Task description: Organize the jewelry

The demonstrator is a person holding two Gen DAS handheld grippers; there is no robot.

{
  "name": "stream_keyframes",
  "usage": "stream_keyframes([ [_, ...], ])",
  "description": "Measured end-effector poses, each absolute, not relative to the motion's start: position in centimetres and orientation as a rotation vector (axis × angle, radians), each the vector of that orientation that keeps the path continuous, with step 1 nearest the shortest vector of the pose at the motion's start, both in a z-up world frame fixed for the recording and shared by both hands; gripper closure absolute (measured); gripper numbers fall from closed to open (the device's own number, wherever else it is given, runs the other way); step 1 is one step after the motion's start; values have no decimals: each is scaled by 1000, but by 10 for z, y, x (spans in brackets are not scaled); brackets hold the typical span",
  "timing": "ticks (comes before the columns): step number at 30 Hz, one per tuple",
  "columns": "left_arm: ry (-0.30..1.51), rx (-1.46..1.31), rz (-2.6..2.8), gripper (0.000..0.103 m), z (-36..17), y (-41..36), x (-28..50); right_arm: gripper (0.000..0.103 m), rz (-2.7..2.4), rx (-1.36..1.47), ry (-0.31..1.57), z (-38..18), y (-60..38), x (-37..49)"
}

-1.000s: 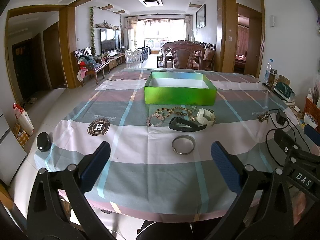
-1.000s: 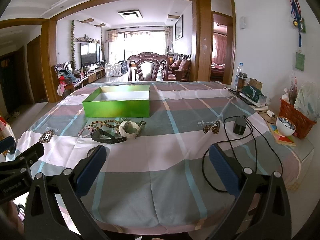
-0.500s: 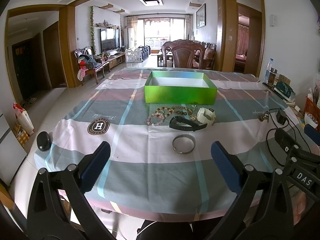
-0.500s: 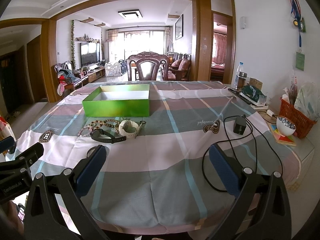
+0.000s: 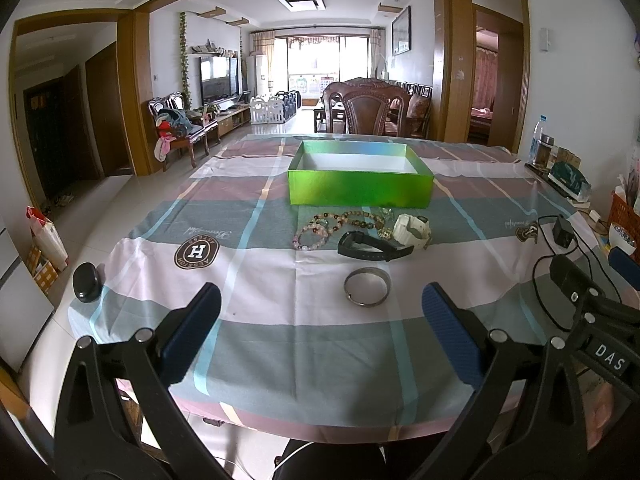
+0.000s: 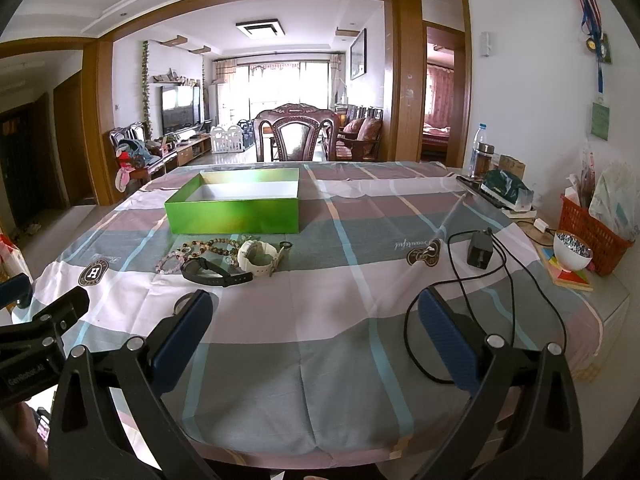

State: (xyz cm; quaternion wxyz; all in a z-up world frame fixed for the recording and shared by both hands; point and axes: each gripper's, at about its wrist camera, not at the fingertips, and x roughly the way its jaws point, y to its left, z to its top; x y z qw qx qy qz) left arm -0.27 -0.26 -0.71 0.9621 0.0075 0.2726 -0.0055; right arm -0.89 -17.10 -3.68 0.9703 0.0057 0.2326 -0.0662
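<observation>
A: Item one, left gripper (image 5: 320,332): jaws spread wide, nothing between the blue pads, held above the near edge of the table (image 5: 280,360). Right gripper (image 6: 312,336): likewise wide apart and empty.

B: Jewelry?

A: Silver bangle (image 5: 367,292): flat on the cloth, just ahead of the left gripper, nearer its right finger. Black watch (image 5: 372,246): beyond the bangle. White watch (image 5: 412,231): touching the black one, slightly right. Bead bracelets (image 5: 320,232): beside both watches, to the left.

B: Container?

A: Green box (image 5: 360,190): open, white inside, farther ahead past the beads. From the right gripper, the whole cluster lies ahead and left; a black adapter (image 6: 480,255) and cable lie ahead, right.
</observation>
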Motion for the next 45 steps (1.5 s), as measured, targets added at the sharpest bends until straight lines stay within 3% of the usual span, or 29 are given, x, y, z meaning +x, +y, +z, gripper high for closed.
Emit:
stream_keyframes([
  [14,562,-18,-29,4,-22,7,-2,3,-108,14,477,-42,-173,-4],
  [20,451,-81,-77,4,-33,32,-6,3,-49,63,484,-62,-184,19],
  [32,596,-91,-72,4,-57,44,53,3,88,117,554,-86,-176,77],
  [34,593,-92,-76,4,-58,46,61,7,95,105,572,-85,-170,92],
  [41,626,-69,-66,4,-63,50,106,45,155,51,709,-95,-134,168],
  [45,661,-59,-80,4,-70,52,129,56,161,65,771,-106,-125,206],
])
